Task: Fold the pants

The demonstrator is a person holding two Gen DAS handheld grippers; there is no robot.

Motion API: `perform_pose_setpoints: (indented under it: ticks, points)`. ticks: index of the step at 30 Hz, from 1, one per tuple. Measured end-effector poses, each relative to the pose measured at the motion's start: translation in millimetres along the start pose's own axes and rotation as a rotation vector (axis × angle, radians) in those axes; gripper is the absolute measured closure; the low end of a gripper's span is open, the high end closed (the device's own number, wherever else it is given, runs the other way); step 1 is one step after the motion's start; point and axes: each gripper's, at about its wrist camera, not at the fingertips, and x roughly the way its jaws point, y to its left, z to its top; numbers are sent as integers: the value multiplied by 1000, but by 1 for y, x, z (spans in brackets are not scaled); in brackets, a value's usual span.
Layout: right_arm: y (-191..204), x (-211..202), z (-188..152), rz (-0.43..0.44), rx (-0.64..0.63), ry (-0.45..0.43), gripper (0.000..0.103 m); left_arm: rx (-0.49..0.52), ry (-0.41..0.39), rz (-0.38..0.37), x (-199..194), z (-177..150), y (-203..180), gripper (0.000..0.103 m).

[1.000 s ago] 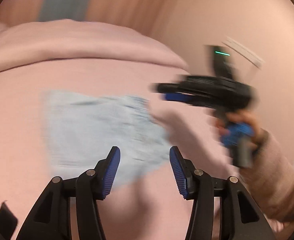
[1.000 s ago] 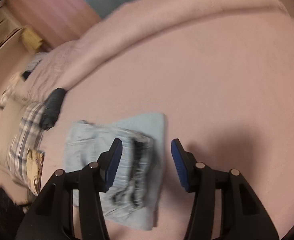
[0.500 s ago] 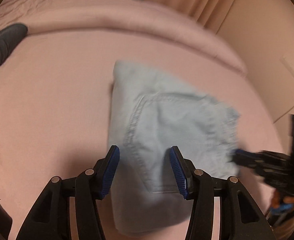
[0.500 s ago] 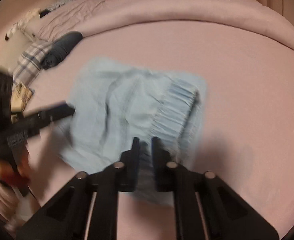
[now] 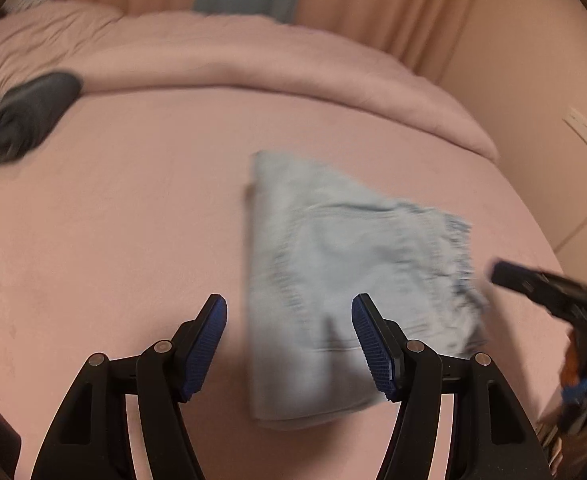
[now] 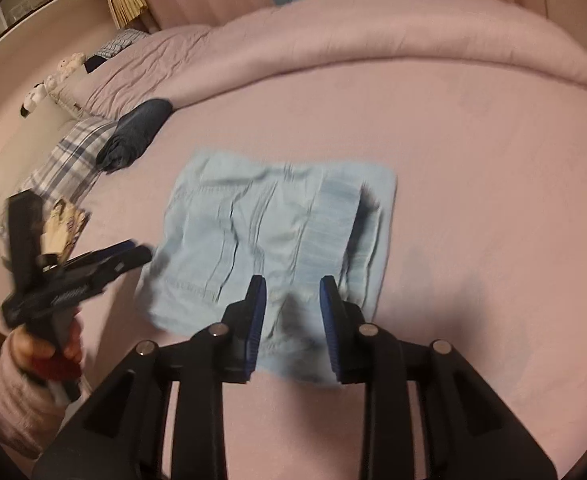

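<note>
Soft, light pants [image 6: 277,236] lie folded on the bed [image 6: 473,168] beneath both opening, empty claws [image 6: 292,316] [image 5: 289,344] (grip a doubled edge).

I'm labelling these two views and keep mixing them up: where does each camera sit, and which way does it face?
Left wrist: on the left gripper, angled down at the bed and the folded pants; its own fingers, jaws opening on nothing, frame the bottom, and the right gripper enters at the right edge.
Right wrist: on the right gripper, angled down over the pants; jaws opening, nothing gripped; the left gripper and hand show at left.
Shared: pants, bed, dark garment.
</note>
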Motion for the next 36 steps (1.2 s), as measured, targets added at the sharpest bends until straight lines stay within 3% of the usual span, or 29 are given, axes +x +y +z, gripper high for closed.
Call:
perform_pose_setpoints:
  ticks: [3, 7, 9, 12, 16, 21, 27, 32, 36]
  points:
    - [5, 2, 15, -24, -23, -39, 74, 78, 0, -27, 11, 4, -29, 39]
    - [11, 18, 36, -39, -61, -84, 74, 119, 56, -6, 39, 6, -47, 39]
    - [7, 33, 40, -67, -64, -62, 74, 157, 82, 24, 54, 5, -54, 39]
    - [-12, 68, 38, -93, -4, 44, 77, 163, 117, 22, 64, 3, -59, 39]
    - [-24, 67, 36, -38, 35, 22, 77, 157, 122, 9, 66, 5, -59, 39]
    - [-17, 46, 36, -38, 52, 0, 74, 145, 121, 0, 64, 7, -56, 39]
    - [-1, 10, 14, 15, 3, -42, 74, 149, 119, 3, 64, 8, -56, 39]
    - [6, 33, -19, -76, -84, 64, 76, 167, 122, 21, 67, 6, -59, 38]
    - [13, 39, -26, -123, -123, 13, 75, 167, 119, 26, 66, 5, -59, 38]
